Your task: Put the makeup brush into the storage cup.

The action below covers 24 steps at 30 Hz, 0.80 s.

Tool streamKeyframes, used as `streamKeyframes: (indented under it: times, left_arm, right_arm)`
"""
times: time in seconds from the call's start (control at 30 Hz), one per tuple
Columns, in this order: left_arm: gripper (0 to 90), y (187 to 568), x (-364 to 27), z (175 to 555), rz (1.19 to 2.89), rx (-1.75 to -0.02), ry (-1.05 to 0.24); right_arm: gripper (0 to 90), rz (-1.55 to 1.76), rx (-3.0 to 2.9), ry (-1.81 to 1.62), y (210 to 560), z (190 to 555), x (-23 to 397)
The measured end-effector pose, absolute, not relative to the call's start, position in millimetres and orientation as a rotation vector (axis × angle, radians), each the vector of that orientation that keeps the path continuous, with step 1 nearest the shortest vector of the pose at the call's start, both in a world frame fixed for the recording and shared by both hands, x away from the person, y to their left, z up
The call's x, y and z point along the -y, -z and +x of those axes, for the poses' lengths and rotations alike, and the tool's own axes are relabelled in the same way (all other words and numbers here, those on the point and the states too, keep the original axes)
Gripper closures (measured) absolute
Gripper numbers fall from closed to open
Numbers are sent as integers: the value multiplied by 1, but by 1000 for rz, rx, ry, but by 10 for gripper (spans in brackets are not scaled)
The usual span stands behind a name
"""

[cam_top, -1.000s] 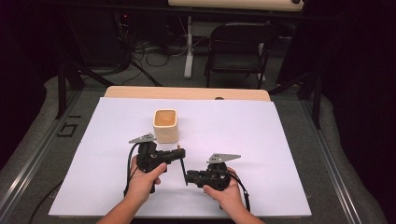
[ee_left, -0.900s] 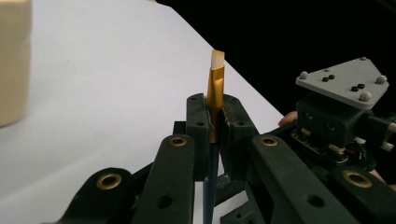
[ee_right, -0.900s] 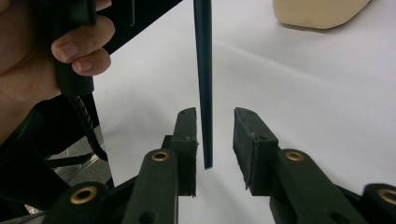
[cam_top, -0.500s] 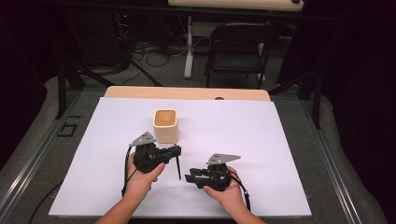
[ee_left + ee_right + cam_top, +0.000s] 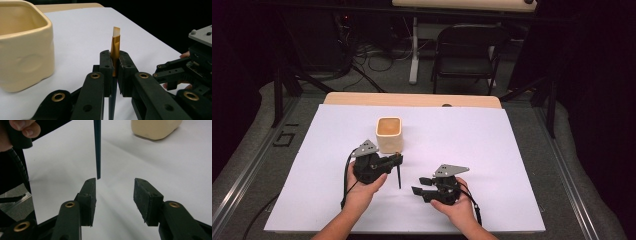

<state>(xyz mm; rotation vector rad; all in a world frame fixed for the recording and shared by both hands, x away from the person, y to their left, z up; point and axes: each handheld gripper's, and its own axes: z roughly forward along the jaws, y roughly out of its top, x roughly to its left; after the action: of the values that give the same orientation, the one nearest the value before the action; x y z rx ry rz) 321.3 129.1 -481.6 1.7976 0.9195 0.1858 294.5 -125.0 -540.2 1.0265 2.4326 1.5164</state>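
My left gripper [image 5: 398,159] is shut on a paintbrush [image 5: 115,47] at its gold ferrule, with the pale flat bristles sticking out past the jaws [image 5: 114,67]. The dark handle [image 5: 399,175] slants down toward the table's near side. A cream square cup [image 5: 388,134] stands just beyond this gripper, at the left in the left gripper view [image 5: 22,45]. My right gripper [image 5: 416,186] sits to the right and nearer, and its jaws have just been opening. Nothing is between them [image 5: 115,195]. The handle's end [image 5: 97,150] hangs just above one jaw, apart from it.
A white sheet [image 5: 492,150] covers the wooden table [image 5: 412,99]. A black folding chair [image 5: 467,50] and cables stand on the floor behind it. The person's hand [image 5: 25,130] shows at the upper left of the right gripper view.
The right gripper's jaws have spread apart. The left gripper has tilted and shifted slightly toward the cup with the brush still in it, so the handle now points down and nearer.
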Motion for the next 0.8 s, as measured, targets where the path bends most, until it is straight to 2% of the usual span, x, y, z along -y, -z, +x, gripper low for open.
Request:
streamKeyframes:
  times: [0.37,0.8]
  left_arm:
    - [836,478,-139,324,1820,-946,-296]
    - [835,478,-153,327,1815,-985,-394]
  right_arm:
    - [445,927,-2415,-1350,538,290,126]
    - [438,936,-2394,-1322,537,291,136]
